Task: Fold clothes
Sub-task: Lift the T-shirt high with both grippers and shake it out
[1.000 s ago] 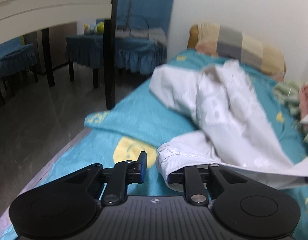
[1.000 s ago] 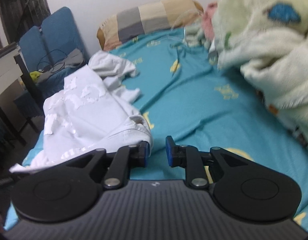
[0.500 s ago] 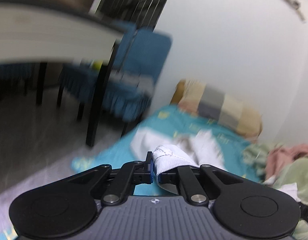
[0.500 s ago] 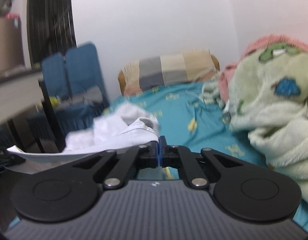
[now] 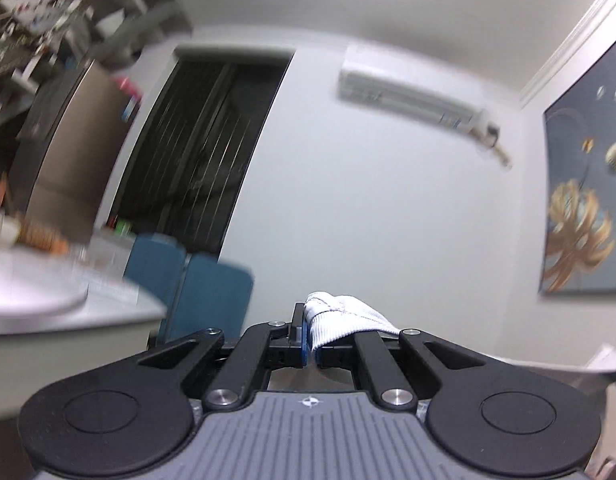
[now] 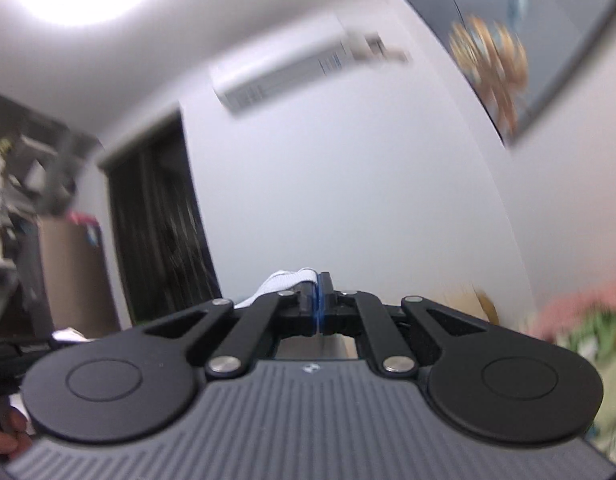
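While both of your grippers point up toward the far wall, each one is clamped on an edge of the same white ribbed-hem cotton garment (image 5: pixel 340 316). Your left gripper (image 5: pixel 311 340) has its blue pads pressed together on a bunched corner of the hem, which bulges over the right-hand finger and trails off to the right, out of the frame. Your right gripper (image 6: pixel 319 308) is pinched tight as well, with only a small fold of that white cloth (image 6: pixel 285 282) showing above its left-hand finger; the rest hangs below the camera, where you cannot see it.

You are, as I judge it, in the lift-and-shake step: the garment is held in the air by two points of its hem so that it can hang open. The bed itself is out of both views; only a blurred strip of pink and green bedding (image 6: pixel 580 320) shows at the right edge of the right wrist view. Ahead you see the white wall-mounted air conditioner (image 5: pixel 412 92), the dark slatted door (image 5: pixel 199 152) and the blue fabric chair backs (image 5: pixel 195 280).

The next move calls for keeping both pinches firm, drawing your hands apart until the hem is taut, then lowering the cloth flat onto the bed before you make the first fold. Slack between your hands would leave creases.
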`<move>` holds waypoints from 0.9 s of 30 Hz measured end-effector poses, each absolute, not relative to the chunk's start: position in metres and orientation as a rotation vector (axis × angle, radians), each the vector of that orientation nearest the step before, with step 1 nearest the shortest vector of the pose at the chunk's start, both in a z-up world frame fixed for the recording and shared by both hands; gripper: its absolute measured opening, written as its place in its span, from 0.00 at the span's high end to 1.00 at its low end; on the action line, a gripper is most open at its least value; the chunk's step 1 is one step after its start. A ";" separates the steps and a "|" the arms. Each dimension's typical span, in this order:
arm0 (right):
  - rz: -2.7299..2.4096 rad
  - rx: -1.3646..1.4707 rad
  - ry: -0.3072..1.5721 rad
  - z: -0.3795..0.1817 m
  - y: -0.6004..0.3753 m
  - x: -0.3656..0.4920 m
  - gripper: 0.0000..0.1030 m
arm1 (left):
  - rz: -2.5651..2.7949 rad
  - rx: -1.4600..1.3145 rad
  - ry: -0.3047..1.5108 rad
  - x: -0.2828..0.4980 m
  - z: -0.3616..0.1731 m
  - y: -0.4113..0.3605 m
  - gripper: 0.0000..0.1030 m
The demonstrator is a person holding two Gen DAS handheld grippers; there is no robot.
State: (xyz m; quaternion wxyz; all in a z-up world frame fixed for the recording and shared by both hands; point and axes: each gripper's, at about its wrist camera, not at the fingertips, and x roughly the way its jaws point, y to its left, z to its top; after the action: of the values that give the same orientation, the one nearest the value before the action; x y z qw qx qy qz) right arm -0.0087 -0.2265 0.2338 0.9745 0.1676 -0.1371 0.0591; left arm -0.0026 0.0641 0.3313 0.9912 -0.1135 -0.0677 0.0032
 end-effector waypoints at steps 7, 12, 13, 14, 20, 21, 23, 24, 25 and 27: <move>0.161 0.213 -0.440 0.359 -0.227 -0.114 0.96 | -0.031 -0.145 -0.278 -0.098 0.442 0.053 0.96; 0.160 0.217 -0.424 0.390 -0.240 -0.141 0.96 | -0.058 -0.123 -0.287 -0.137 0.489 0.036 0.96; 0.158 0.217 -0.412 0.392 -0.242 -0.141 0.96 | -0.065 -0.128 -0.271 -0.137 0.492 0.034 0.96; 0.155 0.216 -0.400 0.394 -0.244 -0.141 0.96 | -0.069 -0.134 -0.253 -0.134 0.490 0.032 0.96; 0.149 0.272 -0.251 0.356 -0.255 -0.090 0.96 | -0.052 -0.116 -0.144 -0.057 0.438 0.025 0.95; 0.141 0.275 -0.225 0.347 -0.256 -0.074 0.96 | -0.045 -0.114 -0.123 -0.037 0.425 0.023 0.95; 0.120 0.269 -0.178 0.324 -0.257 -0.035 0.96 | -0.024 -0.106 -0.077 0.006 0.394 0.025 0.95; 0.110 0.268 -0.154 0.313 -0.257 -0.016 0.96 | -0.013 -0.101 -0.053 0.029 0.379 0.024 0.95; 0.102 0.270 -0.128 0.303 -0.255 0.003 0.96 | -0.002 -0.103 -0.028 0.054 0.364 0.025 0.95; 0.086 0.274 -0.075 0.281 -0.251 0.044 0.96 | 0.012 -0.119 0.022 0.106 0.328 0.028 0.95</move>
State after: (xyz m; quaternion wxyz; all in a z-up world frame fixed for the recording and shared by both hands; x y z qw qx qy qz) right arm 0.0443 -0.2508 0.2811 0.9890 0.1366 -0.0371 0.0429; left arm 0.1055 0.0281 0.3285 0.9981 -0.0597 0.0108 0.0058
